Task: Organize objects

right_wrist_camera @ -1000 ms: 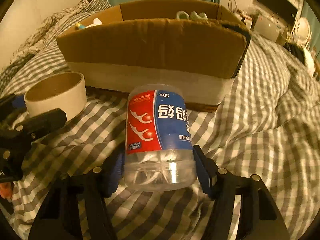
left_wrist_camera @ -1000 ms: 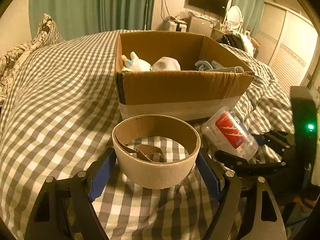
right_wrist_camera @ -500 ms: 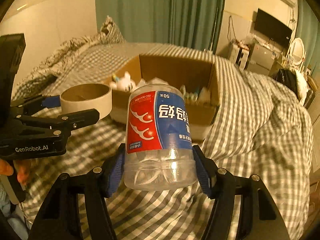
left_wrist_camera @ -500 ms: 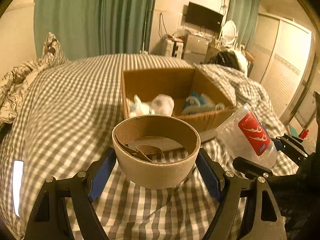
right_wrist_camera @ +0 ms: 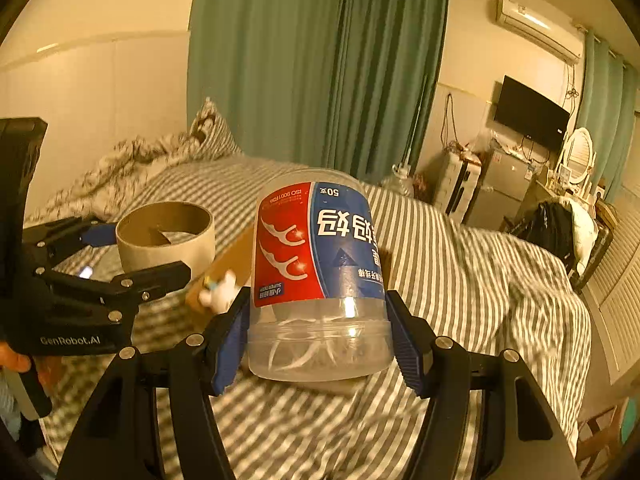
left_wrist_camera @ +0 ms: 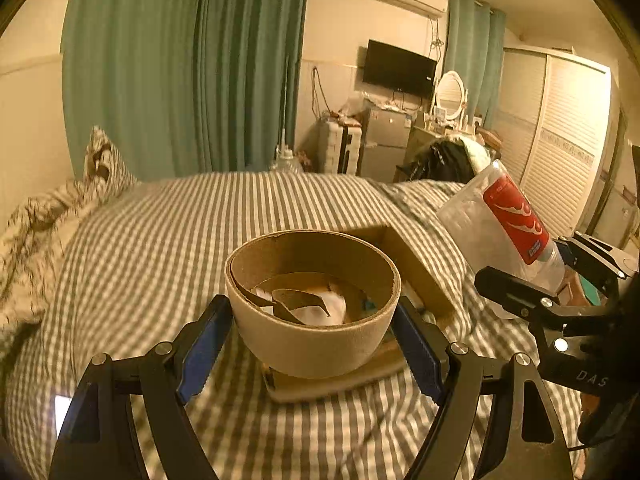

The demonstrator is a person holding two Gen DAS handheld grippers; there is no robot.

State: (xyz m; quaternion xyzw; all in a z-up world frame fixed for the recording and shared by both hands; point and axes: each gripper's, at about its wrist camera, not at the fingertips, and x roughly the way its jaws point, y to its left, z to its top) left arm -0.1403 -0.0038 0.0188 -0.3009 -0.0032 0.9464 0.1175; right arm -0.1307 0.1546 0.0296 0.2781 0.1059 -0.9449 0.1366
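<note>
My left gripper (left_wrist_camera: 312,344) is shut on a wide cardboard tape roll (left_wrist_camera: 312,344) and holds it in the air above the cardboard box (left_wrist_camera: 416,264). The roll hides most of the box. My right gripper (right_wrist_camera: 320,340) is shut on a clear plastic jar of floss picks (right_wrist_camera: 320,272) with a red and blue label, held upside down, also lifted. The jar shows in the left wrist view (left_wrist_camera: 508,228) to the right of the roll. The roll shows in the right wrist view (right_wrist_camera: 166,238), left of the jar, with the box edge (right_wrist_camera: 228,264) between them.
The box sits on a bed with a grey checked cover (left_wrist_camera: 180,240). A rumpled patterned quilt and pillow (left_wrist_camera: 100,168) lie at the far left. Green curtains (left_wrist_camera: 192,64), a TV (left_wrist_camera: 398,68), a small fridge (left_wrist_camera: 384,140) and a wardrobe (left_wrist_camera: 560,140) stand beyond the bed.
Both grippers have risen well above the bed with the roll and the jar in them. The box now lies lower in view, mostly hidden behind the held objects.
</note>
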